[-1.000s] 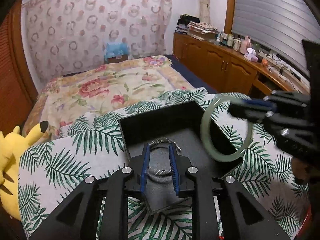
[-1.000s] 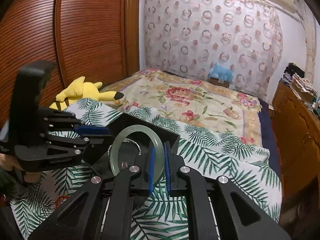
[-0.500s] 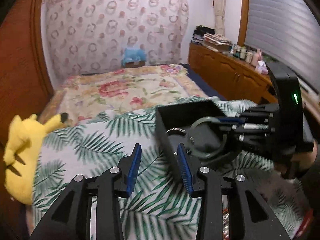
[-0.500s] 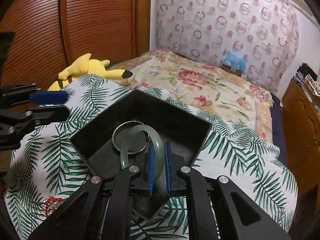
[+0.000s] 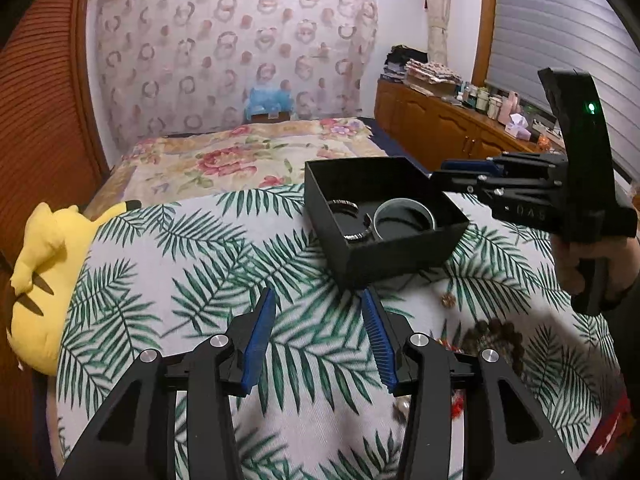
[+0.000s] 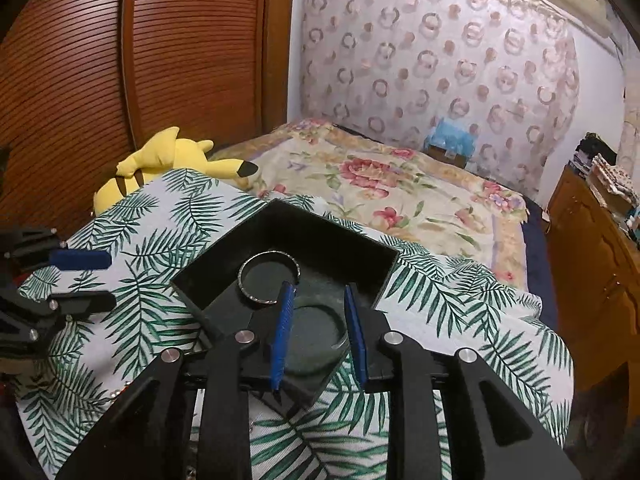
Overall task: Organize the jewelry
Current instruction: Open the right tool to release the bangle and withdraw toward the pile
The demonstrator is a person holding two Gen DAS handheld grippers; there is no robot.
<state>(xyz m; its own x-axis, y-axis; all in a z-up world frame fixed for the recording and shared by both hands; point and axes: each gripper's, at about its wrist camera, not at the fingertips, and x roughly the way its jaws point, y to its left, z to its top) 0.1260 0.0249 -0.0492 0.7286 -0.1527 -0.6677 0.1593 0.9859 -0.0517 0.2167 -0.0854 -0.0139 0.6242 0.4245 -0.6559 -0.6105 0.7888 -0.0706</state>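
The black box (image 5: pixel 384 216) stands on the leaf-print cloth (image 5: pixel 168 264), and 2 pieces are already in it: a silver bangle (image 6: pixel 269 277) and a pale green bangle (image 5: pixel 404 218), lying side by side on the dark floor of the box. So, as I judge it, a part of the task is done. The right gripper (image 6: pixel 320 320) hangs just over the green bangle; its fingers are opening and they do not press on the ring, which lies below and between them, so it is released. The left gripper (image 5: pixel 320 338) is beside the box, over bare cloth; its fingers are opening also, with nothing between them. What is left seems to be the loose pieces on the cloth near the person: a dark bead string (image 5: pixel 500 334), a small gold piece (image 5: pixel 448 300), and something red at the edge (image 5: pixel 614 420). These are blurred, and I cannot tell what kind of jewelry each one is, or how many there are. In the right wrist view the green bangle is dim against the dark box, and the fingers cover a part of it. The near wall of the box hides a little of both bangles in the left wrist view.
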